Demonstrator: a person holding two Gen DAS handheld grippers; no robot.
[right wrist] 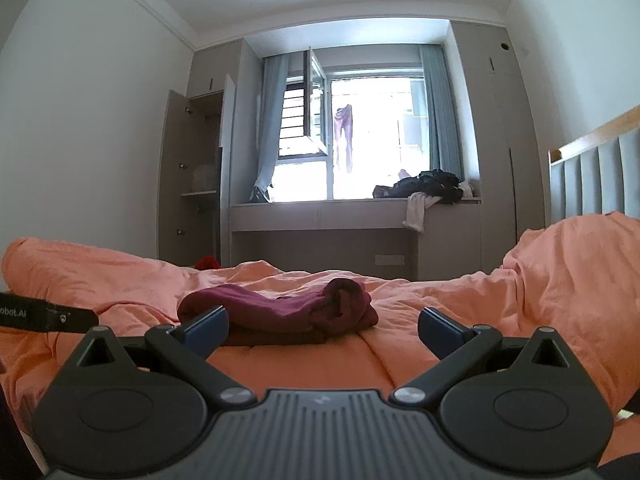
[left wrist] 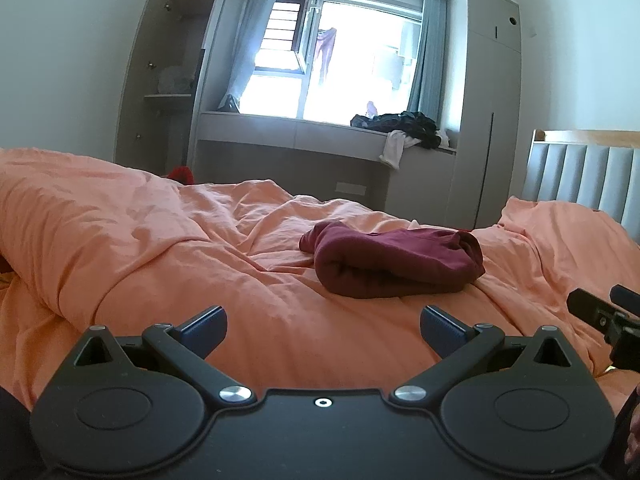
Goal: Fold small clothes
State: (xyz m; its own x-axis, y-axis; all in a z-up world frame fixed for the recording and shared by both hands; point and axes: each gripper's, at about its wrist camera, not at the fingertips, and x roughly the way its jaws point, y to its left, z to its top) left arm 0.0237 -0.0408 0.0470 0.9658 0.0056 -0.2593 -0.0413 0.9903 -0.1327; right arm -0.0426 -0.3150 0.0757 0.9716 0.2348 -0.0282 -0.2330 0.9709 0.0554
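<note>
Beyond both tools (left wrist: 323,330) (right wrist: 323,330) (spread): folded garment (left wrist: 394,262).

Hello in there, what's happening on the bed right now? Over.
Left claw open, empty. Right claw open, empty. Maroon garment lies bundled on orange duvet, untouched. Nothing in the way.

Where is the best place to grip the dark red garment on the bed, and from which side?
Probably the loose flap of the dark red garment, at its far left end in the left wrist view. It sticks out thin from the thick folded bundle, so the open left hand-held gripper could pinch it, coming low from the near side.
</note>
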